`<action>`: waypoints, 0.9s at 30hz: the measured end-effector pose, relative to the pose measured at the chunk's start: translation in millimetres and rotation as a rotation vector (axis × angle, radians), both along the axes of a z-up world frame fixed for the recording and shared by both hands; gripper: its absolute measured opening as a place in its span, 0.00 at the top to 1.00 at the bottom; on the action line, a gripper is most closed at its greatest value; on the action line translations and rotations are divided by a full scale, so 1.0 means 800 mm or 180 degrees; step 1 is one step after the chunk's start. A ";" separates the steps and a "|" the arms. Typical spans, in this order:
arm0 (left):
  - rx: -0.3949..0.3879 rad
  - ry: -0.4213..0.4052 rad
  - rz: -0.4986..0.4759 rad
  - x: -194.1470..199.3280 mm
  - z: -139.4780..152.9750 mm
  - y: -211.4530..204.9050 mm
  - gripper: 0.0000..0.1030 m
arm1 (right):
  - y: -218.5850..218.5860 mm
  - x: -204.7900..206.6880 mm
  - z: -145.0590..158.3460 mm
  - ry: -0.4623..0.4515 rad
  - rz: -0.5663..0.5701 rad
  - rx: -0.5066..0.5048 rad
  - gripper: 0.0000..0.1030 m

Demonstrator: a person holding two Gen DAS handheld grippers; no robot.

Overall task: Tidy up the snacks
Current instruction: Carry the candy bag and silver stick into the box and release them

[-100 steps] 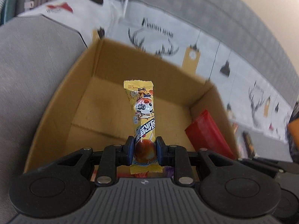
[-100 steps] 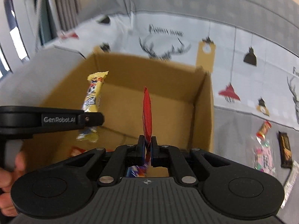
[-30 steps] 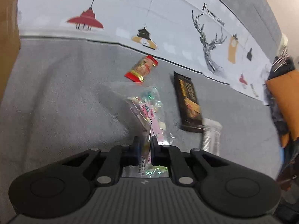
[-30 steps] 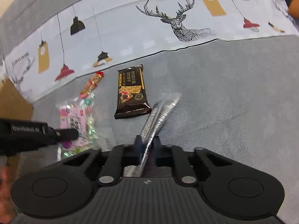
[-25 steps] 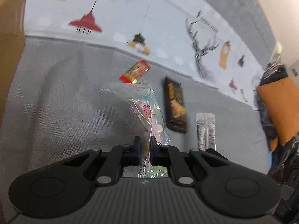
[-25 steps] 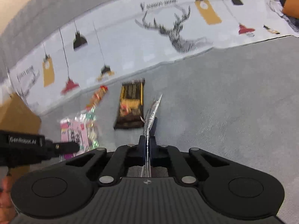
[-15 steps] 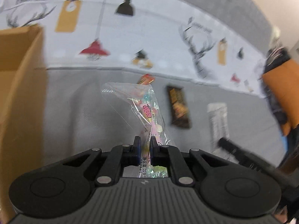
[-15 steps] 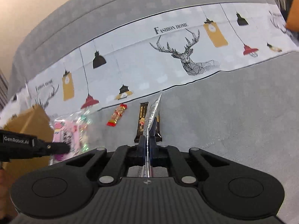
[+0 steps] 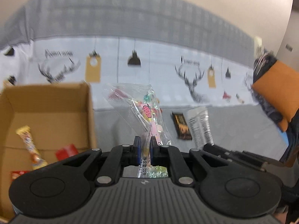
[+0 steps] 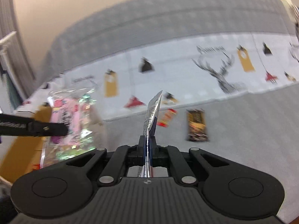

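Observation:
My left gripper (image 9: 144, 145) is shut on a clear candy bag with pink sweets (image 9: 143, 108) and holds it in the air, just right of the open cardboard box (image 9: 56, 100). The box holds a yellow candy bar (image 9: 29, 147) and a red packet (image 9: 65, 151). My right gripper (image 10: 148, 145) is shut on a thin silver packet (image 10: 152, 110), held upright above the grey sofa seat. In the right wrist view the candy bag (image 10: 72, 115) hangs at the left, in front of the box (image 10: 22, 149). The silver packet also shows in the left wrist view (image 9: 200, 125).
A dark chocolate bar (image 10: 197, 125) and a small red-and-yellow snack (image 10: 166, 117) lie on the grey seat. A white printed cloth (image 10: 186, 71) covers the sofa back. An orange cushion (image 9: 276, 93) sits at the far right.
Both grippers have lifted their packets off the seat and swung left toward the box. The box's inside has come into the left wrist view.

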State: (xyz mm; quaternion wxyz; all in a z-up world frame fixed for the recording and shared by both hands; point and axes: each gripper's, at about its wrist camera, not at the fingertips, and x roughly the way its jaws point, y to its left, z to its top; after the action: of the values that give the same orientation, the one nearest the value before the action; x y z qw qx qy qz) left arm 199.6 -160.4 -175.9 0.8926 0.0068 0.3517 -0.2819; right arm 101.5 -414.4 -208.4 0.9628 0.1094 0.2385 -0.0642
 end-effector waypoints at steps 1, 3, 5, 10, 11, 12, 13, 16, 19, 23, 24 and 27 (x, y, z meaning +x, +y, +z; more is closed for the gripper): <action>-0.0040 -0.0045 0.0016 -0.005 0.011 0.013 0.91 | 0.019 -0.002 0.013 -0.0050 0.0063 -0.0022 0.96; -0.0074 -0.0212 0.0075 -0.017 0.035 0.041 0.91 | 0.055 -0.004 0.035 -0.0145 0.0205 -0.0065 0.96; -0.0074 -0.0409 0.0153 -0.028 0.054 0.067 0.91 | 0.088 -0.003 0.056 -0.0217 0.0337 -0.0111 0.96; -0.0159 -0.0691 0.0420 -0.044 0.086 0.144 0.91 | 0.169 0.008 0.102 -0.0385 0.0701 -0.0156 0.96; -0.0170 -0.0722 0.0475 -0.045 0.089 0.158 0.90 | 0.185 0.011 0.110 -0.0420 0.0764 -0.0186 0.96; -0.0165 -0.0763 0.0540 -0.045 0.091 0.172 0.90 | 0.203 0.013 0.118 -0.0460 0.0823 -0.0279 0.96; -0.0142 -0.0800 0.0577 -0.044 0.091 0.183 0.90 | 0.221 0.014 0.123 -0.0498 0.0865 -0.0398 0.96; -0.0199 -0.0833 0.0660 -0.036 0.083 0.214 0.90 | 0.263 0.022 0.131 -0.0538 0.1067 -0.0583 0.96; -0.0256 -0.0727 0.0733 -0.017 0.064 0.239 0.90 | 0.286 0.040 0.128 -0.0475 0.1182 -0.0594 0.96; -0.0151 -0.0515 0.0769 0.015 0.027 0.254 0.90 | 0.300 0.068 0.107 -0.0288 0.1192 -0.0509 0.96; -0.0102 -0.0470 0.0768 0.020 0.016 0.255 0.90 | 0.301 0.077 0.098 -0.0221 0.1180 -0.0497 0.96; 0.0089 -0.0251 0.0735 0.041 -0.020 0.255 0.90 | 0.302 0.101 0.069 -0.0028 0.1156 -0.0470 0.96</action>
State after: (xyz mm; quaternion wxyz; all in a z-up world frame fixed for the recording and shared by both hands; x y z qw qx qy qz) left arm 232.7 43.8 -191.6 0.9321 -0.0102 0.3187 -0.1719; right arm 182.0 -172.6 -152.9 0.9650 -0.0061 0.2447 0.0937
